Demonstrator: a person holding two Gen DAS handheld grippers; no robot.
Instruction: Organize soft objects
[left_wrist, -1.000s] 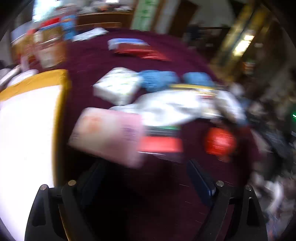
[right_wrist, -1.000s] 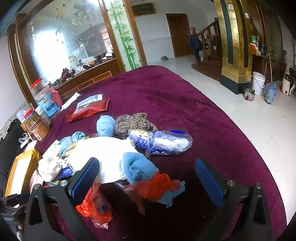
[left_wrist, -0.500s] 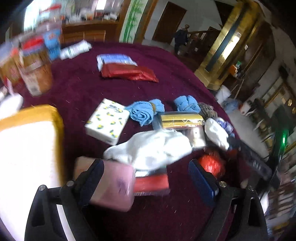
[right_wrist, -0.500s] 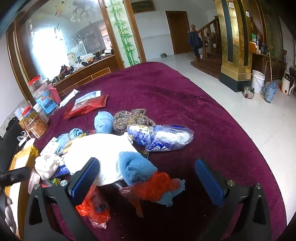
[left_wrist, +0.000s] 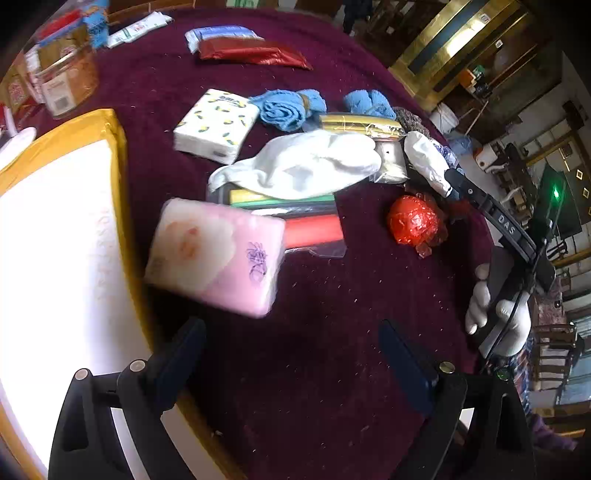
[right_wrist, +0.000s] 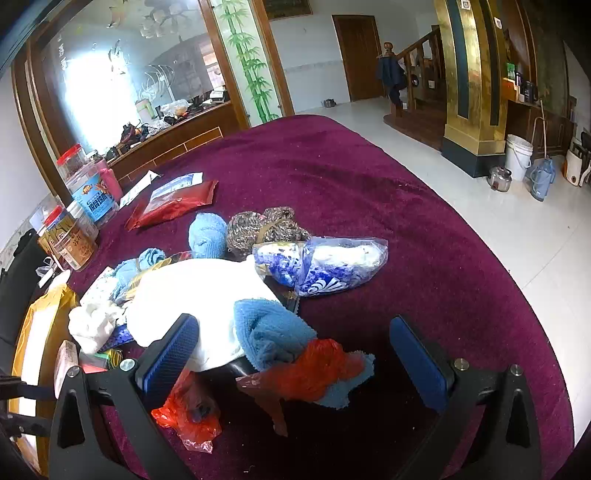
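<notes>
My left gripper (left_wrist: 291, 360) has its jaws spread wide, nothing between them, above bare maroon velvet tablecloth (left_wrist: 332, 295). The pink plastic-wrapped tissue pack (left_wrist: 218, 260) looks blurred just ahead of the left finger, beside the yellow-edged white box (left_wrist: 55, 258). My right gripper (right_wrist: 295, 354) stands apart too, clamping nothing; the blue terry cloth (right_wrist: 269, 336) and crumpled red plastic bag (right_wrist: 317, 373) lie between its blue pads without touching them
</notes>
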